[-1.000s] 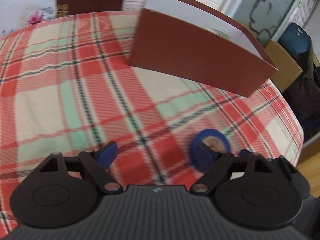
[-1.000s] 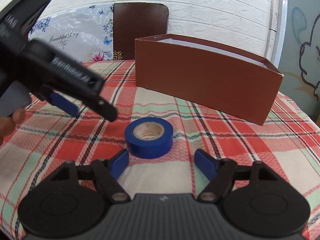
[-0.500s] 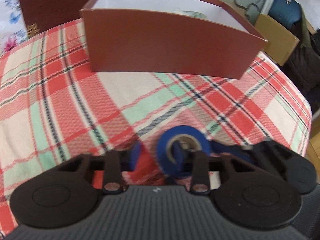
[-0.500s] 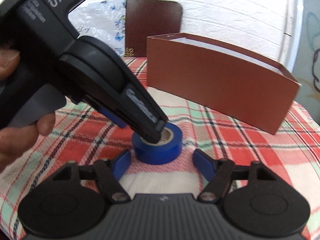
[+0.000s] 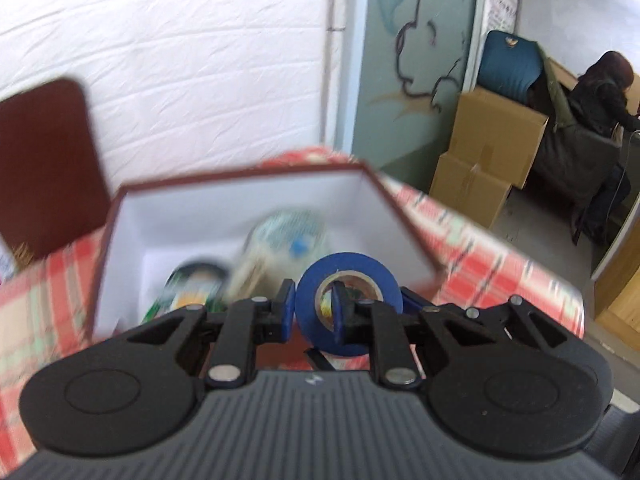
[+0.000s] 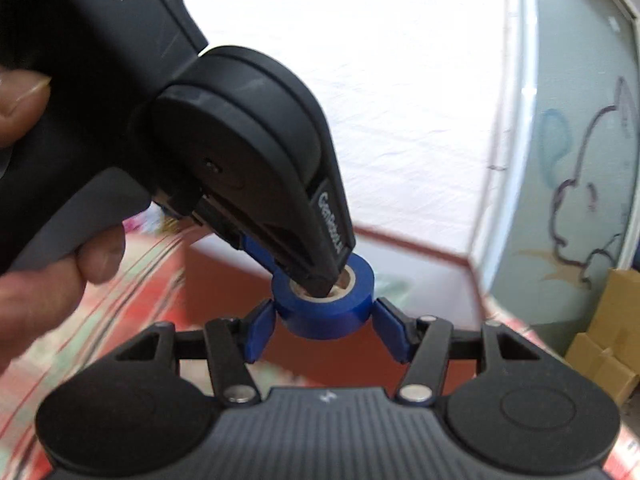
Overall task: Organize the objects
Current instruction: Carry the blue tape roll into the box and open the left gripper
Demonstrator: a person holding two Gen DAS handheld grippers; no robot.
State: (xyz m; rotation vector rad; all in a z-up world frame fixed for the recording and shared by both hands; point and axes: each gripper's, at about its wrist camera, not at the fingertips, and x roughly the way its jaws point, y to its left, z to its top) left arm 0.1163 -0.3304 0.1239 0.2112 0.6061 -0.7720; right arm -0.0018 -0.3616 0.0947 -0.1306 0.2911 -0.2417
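My left gripper (image 5: 311,312) is shut on the wall of a blue tape roll (image 5: 352,280), one finger inside the core and one outside. It holds the roll in the air by the near side of the brown box (image 5: 240,176), which has a white inside. In the right wrist view the left gripper (image 6: 320,284) comes in from the upper left with the tape roll (image 6: 332,312) in it. My right gripper (image 6: 325,330) has a blue pad at each side of the roll, close to its sides.
The box holds a white tape roll (image 5: 288,236) and a green-labelled item (image 5: 192,292). It stands on a red plaid tablecloth (image 5: 492,264). A dark chair back (image 5: 44,160) stands behind at left. Cardboard boxes (image 5: 492,152) stand on the floor at right.
My left gripper shut on the blue tape roll, lifted it off the cloth and carried it up to the box. My right gripper followed and its pads narrowed around the roll.
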